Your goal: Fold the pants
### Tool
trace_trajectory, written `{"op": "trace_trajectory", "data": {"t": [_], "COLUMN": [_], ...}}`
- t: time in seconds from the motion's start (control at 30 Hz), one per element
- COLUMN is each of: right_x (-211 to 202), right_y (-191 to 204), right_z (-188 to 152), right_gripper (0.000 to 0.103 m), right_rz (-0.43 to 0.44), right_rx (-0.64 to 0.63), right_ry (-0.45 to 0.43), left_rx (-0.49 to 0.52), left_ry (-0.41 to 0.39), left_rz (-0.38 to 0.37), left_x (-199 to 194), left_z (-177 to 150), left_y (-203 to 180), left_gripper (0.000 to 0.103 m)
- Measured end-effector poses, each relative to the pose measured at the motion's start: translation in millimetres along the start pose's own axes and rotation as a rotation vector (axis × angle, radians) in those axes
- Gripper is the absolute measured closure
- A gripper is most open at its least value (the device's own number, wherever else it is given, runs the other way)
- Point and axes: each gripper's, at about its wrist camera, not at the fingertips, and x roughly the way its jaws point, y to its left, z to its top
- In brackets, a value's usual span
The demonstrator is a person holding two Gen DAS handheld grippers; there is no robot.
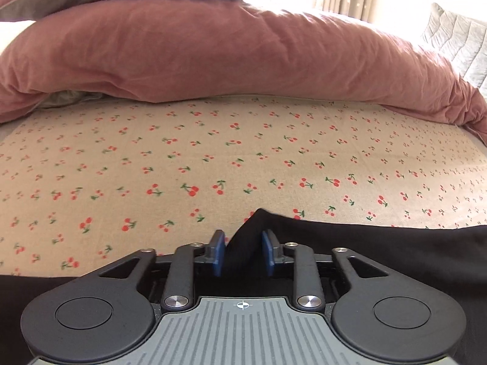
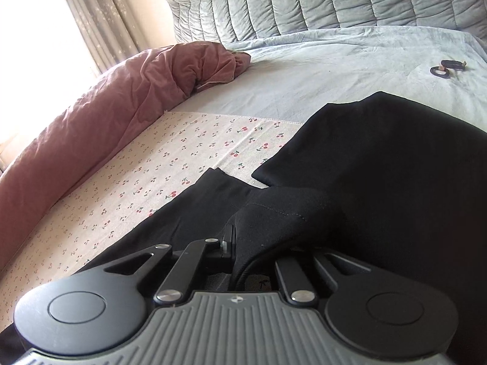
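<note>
The bed [image 2: 319, 70] is covered by a pale blue-grey sheet, and over its near part lies a beige cloth printed with small red cherries [image 1: 213, 158]. Black fabric pants [image 2: 380, 167] lie rumpled on the cherry cloth, reaching onto the sheet beyond the cloth's stitched edge. A bulky dusty-pink duvet [image 1: 197, 54] is heaped along the cloth's far side. Well beyond the cloth, small dark rings [image 2: 446, 68] rest on the sheet.

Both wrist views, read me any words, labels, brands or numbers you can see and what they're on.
No readable text in either view.
Left gripper body: only a crosshair mark, no letters.
Right gripper body: a small round emblem, too small to read.
Cherry-print sheet: pattern only.
</note>
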Motion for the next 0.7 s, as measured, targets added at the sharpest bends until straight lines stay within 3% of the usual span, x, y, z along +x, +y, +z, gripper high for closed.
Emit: {"op": "trace_trajectory", "data": {"t": [0.07, 0.17, 0.23, 0.3, 0.37, 0.47, 0.57, 0.63, 0.7], "right_x": [0, -7, -20, -41, -65, -109, -140, -152, -159], "right_y": [-2, 14, 41, 76, 121, 205, 258, 267, 264], "right_z": [1, 1, -3, -15, -37, -117, -231, -298, -339], "right_gripper": [0.103, 0.103, 0.103, 0.103, 0.103, 0.103, 0.103, 0.103, 0.103], "right_rz": [0.007, 0.02, 0.029, 0.066, 0.155, 0.376, 0.543, 0.61, 0.63], "right_rx": [0.011, -0.062, -0.182, -0.312, -0.467, -0.876, -1.294, -1.501, -1.623], "right_ry": [-0.01, -0.076, -0.167, -0.277, -0.349, -0.402, -0.353, -0.276, -0.243], "left_rx": [-0.067, -0.26, -0.425, -0.579, -0.643, -0.632, -0.673, -0.687, -0.669], "left_ry": [-0.045, -0.027, -0.001, -0.009, -0.044, -0.044, 0.013, 0.007, 0.014], "left_rz": [0.004, -0.022, -0.057, -0.145, -0.227, -0.234, -0.267, -0.352, -0.375], "left_x": [-27, -69, -94, -116, -125, -118, -107, -106, -104], "left_z": [-8, -26, -43, -63, -79, -94, -105, -109, -110], "left_y": [17, 46, 61, 72, 74, 73, 81, 85, 84], "left_gripper": [0.051, 0.052, 0.052, 0.048, 0.042, 0.041, 0.042, 0.042, 0.041]}}
